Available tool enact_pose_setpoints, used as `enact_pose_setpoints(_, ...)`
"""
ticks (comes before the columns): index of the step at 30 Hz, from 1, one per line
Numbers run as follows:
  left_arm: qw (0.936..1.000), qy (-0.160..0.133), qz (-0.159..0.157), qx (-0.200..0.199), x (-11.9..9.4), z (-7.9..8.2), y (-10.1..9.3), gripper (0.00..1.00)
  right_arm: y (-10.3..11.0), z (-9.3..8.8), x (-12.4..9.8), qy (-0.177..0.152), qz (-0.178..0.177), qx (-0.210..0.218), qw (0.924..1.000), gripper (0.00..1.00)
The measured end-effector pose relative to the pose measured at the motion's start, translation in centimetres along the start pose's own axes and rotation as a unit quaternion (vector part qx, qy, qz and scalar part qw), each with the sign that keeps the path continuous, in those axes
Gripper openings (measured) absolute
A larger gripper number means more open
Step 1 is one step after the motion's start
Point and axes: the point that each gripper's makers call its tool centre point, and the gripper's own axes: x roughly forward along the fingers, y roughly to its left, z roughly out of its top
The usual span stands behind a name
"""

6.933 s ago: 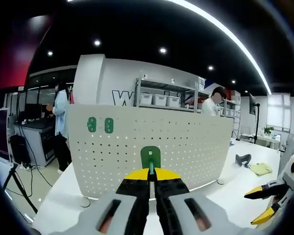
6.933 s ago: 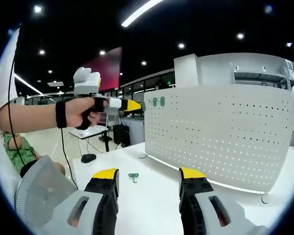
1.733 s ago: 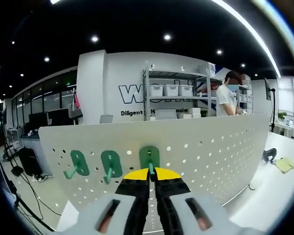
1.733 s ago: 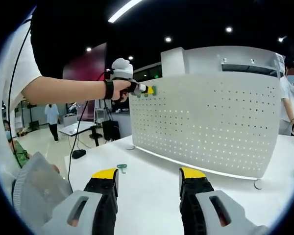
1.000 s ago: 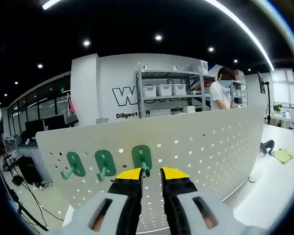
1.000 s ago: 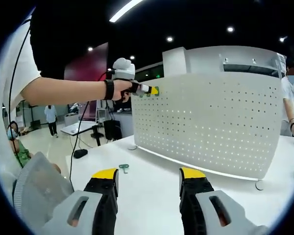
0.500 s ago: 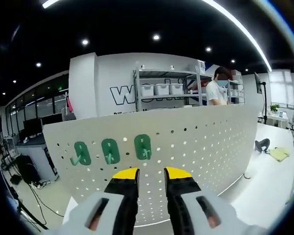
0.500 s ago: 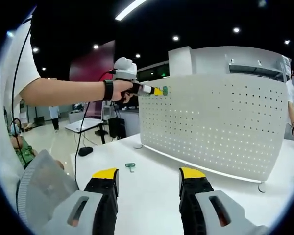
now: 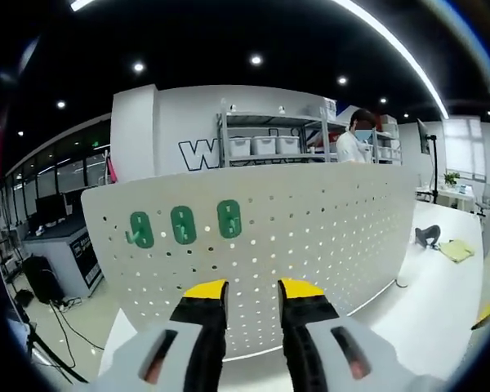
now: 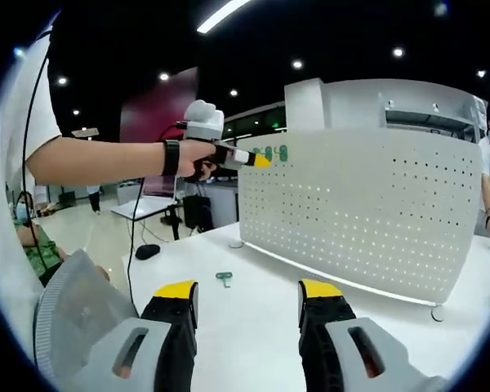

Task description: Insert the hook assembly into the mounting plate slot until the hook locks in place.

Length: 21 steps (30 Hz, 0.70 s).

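Observation:
A white perforated mounting plate [image 9: 310,237] stands upright on the white table. Three green hooks hang in a row near its top left corner; the rightmost one [image 9: 229,219] sits just above my left gripper [image 9: 252,290], which is open with nothing between its jaws and a short way back from the plate. In the right gripper view the same plate [image 10: 376,220] stands ahead, the green hooks [image 10: 276,153] show at its top left, and the left gripper [image 10: 257,161] is held by a hand beside them. My right gripper [image 10: 249,292] is open and empty above the table. One green hook [image 10: 224,278] lies loose on the table.
The white table [image 10: 253,318] spreads before the plate. A dark object [image 9: 427,237] and a yellow-green cloth [image 9: 457,251] lie at its right end. A black mouse-like object [image 10: 148,251] sits on the floor side. A person stands by shelving [image 9: 265,147] behind the plate.
My left gripper let go of the green hook, which now stays on the plate as the third in the row, and drew back from the plate. The right gripper stayed open and empty.

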Motion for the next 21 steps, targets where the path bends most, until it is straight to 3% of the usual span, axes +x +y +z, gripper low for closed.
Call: enact_pose_setpoints(21, 0.9994, 0.017, -0.029, 0.002, -4.3, -3.4, 0.0, 0.28, 3.2, 1.1, 1.4, -0.014, 0.006, -0.007, 0.9999, 0.50)
